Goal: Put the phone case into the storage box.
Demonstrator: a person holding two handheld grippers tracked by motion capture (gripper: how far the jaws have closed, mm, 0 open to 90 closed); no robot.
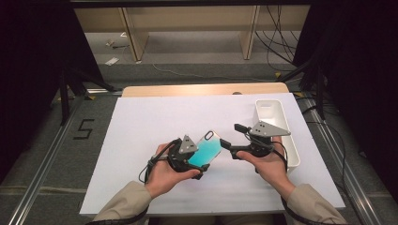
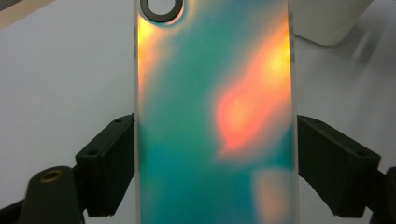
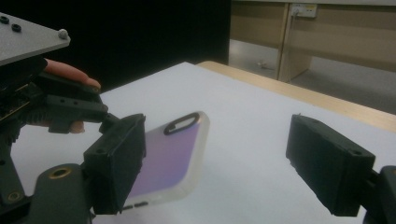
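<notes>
Camera cutout [image 2: 161,9] on phone case [image 2: 212,121]

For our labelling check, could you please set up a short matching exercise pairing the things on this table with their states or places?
Column one:
1. phone case
2. left gripper
3. right gripper
4. white bin

Column two:
A. jaws open, nothing between them
B. stands at the table's right edge
C. held across its width, teal and orange sheen
D. jaws closed on the case's sides

Pairs: 1-C, 2-D, 3-A, 4-B
</notes>
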